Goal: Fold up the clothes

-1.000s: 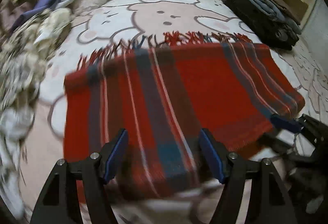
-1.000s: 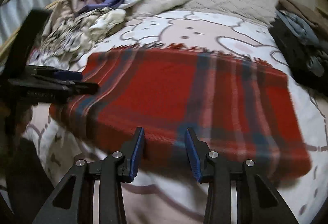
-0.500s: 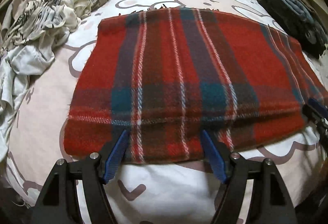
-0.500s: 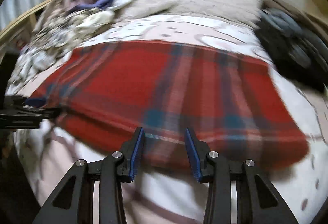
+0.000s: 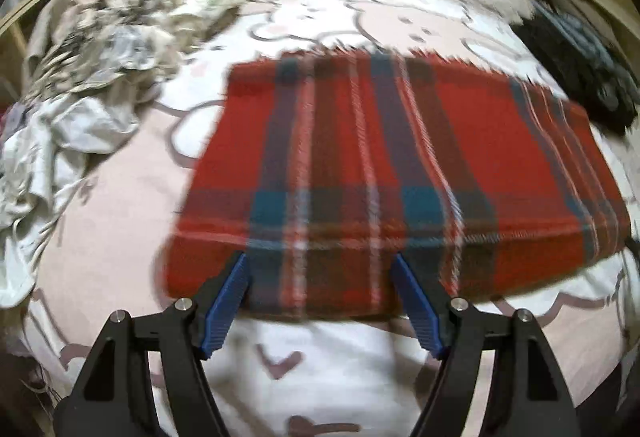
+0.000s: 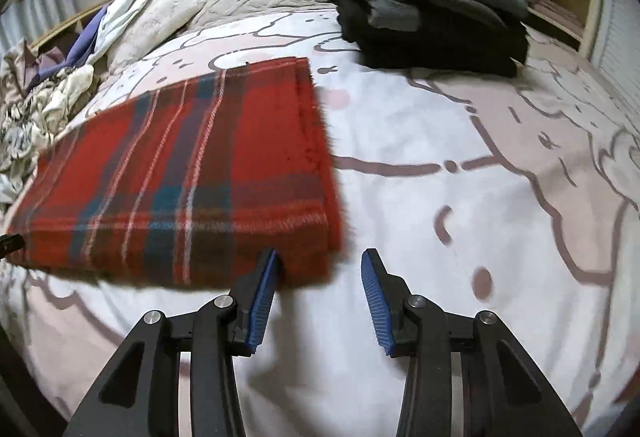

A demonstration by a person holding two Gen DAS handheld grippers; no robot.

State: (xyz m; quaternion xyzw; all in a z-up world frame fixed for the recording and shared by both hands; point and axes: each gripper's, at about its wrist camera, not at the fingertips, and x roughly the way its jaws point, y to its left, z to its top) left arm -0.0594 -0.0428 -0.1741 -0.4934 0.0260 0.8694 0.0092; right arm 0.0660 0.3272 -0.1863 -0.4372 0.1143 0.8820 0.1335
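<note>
Red plaid blanket (image 5: 400, 173) lies folded crosswise on the bed (image 6: 460, 197), near edge between the open left gripper (image 5: 322, 301), while the open right gripper (image 6: 320, 293) sits off its right corner.

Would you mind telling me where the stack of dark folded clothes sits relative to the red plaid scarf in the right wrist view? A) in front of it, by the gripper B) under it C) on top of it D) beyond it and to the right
D: the stack of dark folded clothes lies farther up the bed and to the right of the red plaid scarf, with bare bedspread between them.
</note>
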